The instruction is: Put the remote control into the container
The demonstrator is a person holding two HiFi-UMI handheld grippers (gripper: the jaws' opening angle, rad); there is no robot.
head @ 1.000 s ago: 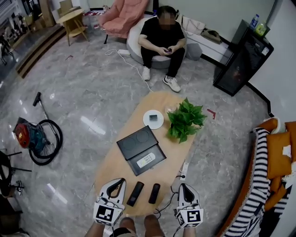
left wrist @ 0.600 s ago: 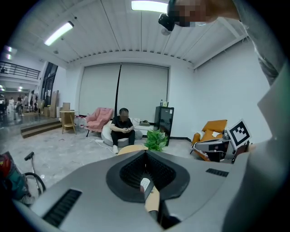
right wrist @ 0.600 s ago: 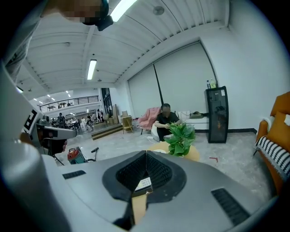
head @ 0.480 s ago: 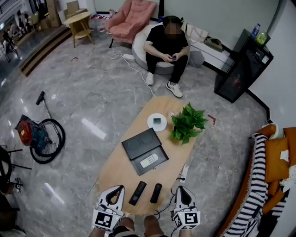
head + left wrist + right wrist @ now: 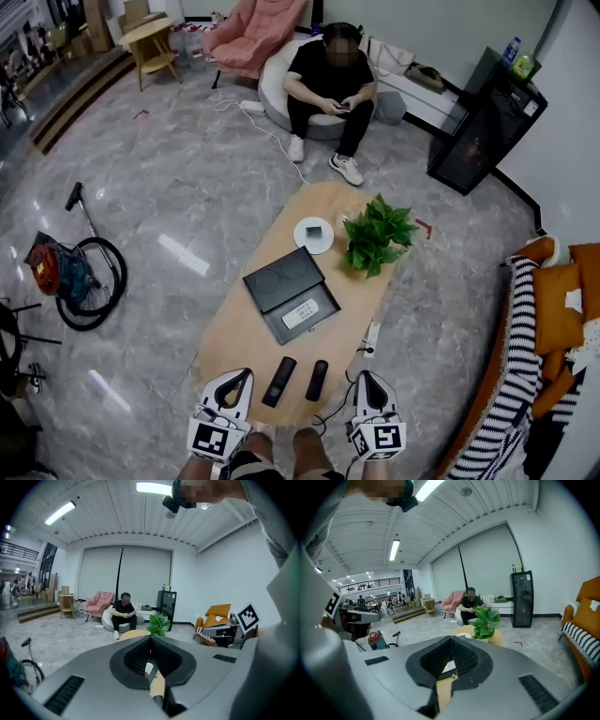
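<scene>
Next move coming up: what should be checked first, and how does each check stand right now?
1. Left gripper open for a grasp: not ok, shut and empty.
2. Right gripper open: not ok, shut and empty.
3. Box lid open: ok.
4. Longer black remote and shorter black remote lying free, untouched: ok.
5. Room left in the box beside the white remote: cannot tell.

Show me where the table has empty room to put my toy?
Bare tabletop lies left of the open black case, and in the strip between it and the two black remotes. It's crowded around the plant and white dish.
</scene>
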